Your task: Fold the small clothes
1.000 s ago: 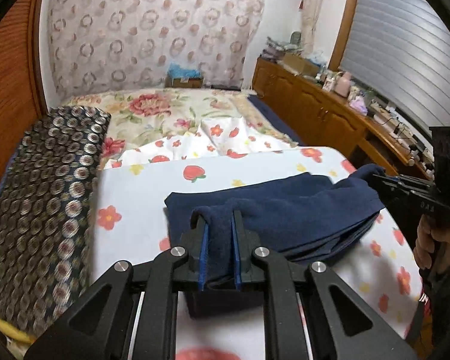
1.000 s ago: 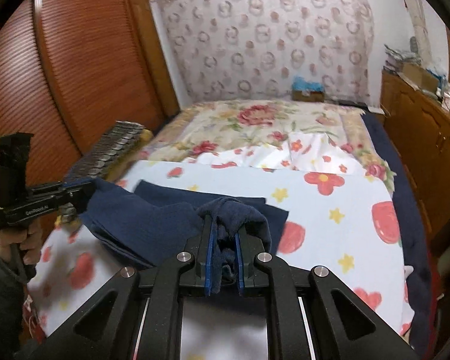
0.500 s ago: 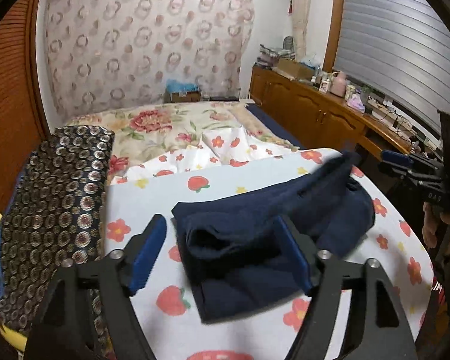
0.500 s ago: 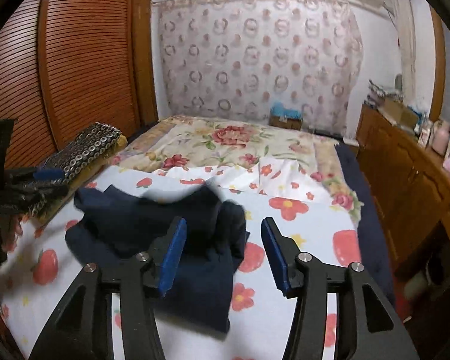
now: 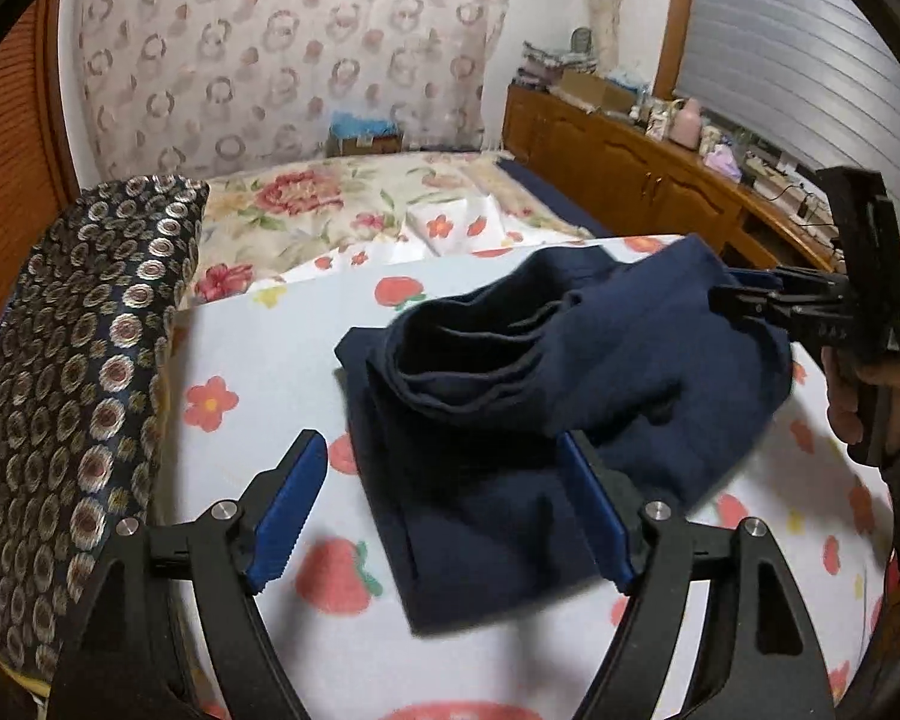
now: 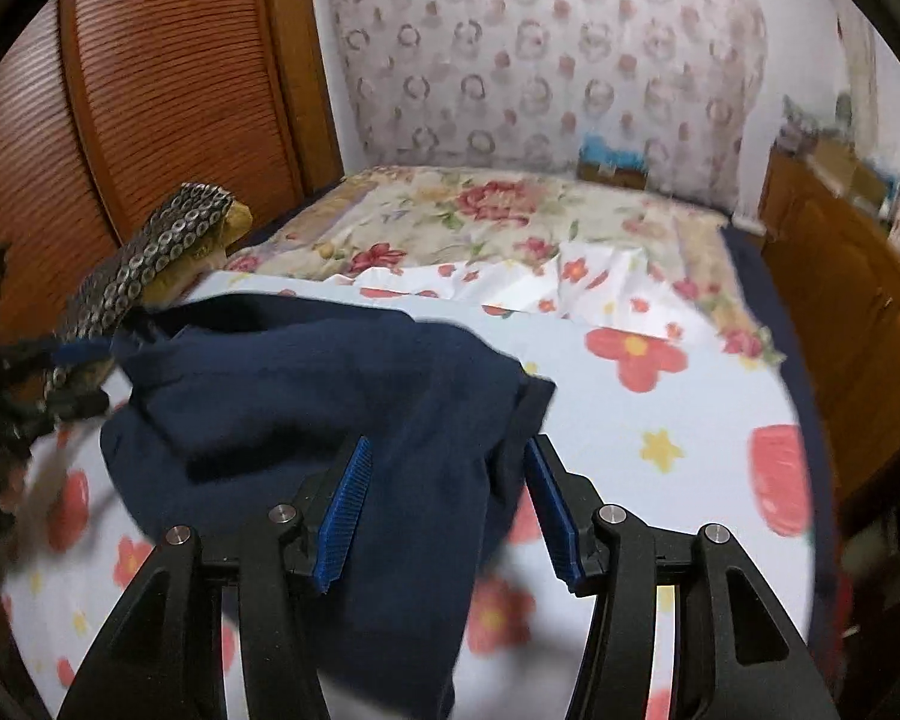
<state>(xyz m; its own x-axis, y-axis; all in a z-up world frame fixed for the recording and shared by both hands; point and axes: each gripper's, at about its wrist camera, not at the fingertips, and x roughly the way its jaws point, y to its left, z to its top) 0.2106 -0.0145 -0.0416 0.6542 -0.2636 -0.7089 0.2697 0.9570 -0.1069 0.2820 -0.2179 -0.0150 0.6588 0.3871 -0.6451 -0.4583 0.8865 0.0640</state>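
Since that navy garment (image 5: 570,372) lying bunched on the strawberry-print sheet (image 5: 258,360) looks light and floppy, I'd pinch a hem corner; left gripper (image 5: 444,510) and right gripper (image 6: 444,510) both gape, unclamped.

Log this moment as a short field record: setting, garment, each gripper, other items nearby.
setting: bed covered by a white sheet printed with strawberries and flowers
garment: navy garment, loosely bunched and partly folded on the sheet
left gripper: left gripper, jaws wide apart, garment edge between them, pads not pressing it
right gripper: right gripper, jaws apart, navy cloth between them, not clamped
beside garment: patterned dark cloth along the bed's edge
background: wooden cabinets, curtain with rings
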